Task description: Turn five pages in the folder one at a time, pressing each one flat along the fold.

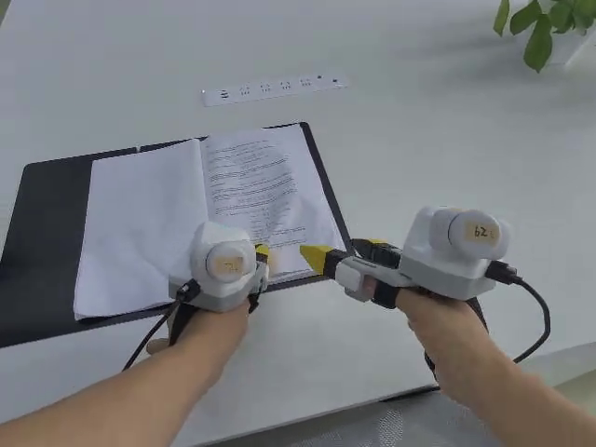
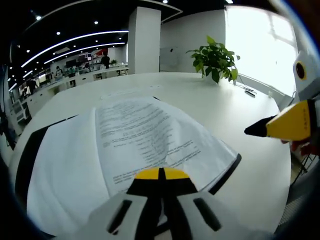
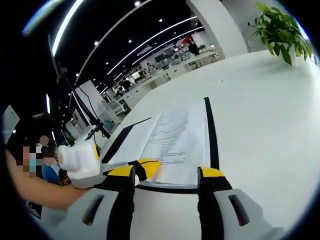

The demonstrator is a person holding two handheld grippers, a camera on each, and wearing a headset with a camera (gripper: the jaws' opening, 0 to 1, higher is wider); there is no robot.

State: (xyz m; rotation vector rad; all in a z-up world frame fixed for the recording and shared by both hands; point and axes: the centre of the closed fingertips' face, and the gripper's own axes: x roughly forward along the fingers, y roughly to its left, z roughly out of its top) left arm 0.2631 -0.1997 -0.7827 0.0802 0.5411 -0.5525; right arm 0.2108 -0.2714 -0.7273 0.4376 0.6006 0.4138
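1. One printed page (image 1: 256, 186) of the open folder (image 1: 47, 200) lies just ahead of the left gripper (image 2: 161, 174). Its jaws are closed at the page's near edge; whether they pinch paper, I cannot tell.
2. Right gripper (image 3: 166, 174), just beside it, gapes empty.
3. Likely a turn is starting; next, carry that edge over the fold (image 1: 202, 200).
4. Head view lays out the blank leaf (image 1: 140, 223) beyond the fold; the left gripper view gives the met tips close.

A round tan label (image 1: 481, 232) on the right gripper (image 1: 341, 254), at four o'clock in the head view, read "62". The left gripper (image 1: 263, 253) sticker was illegible. Print on the folder's right page (image 1: 256, 186) was too small to read.
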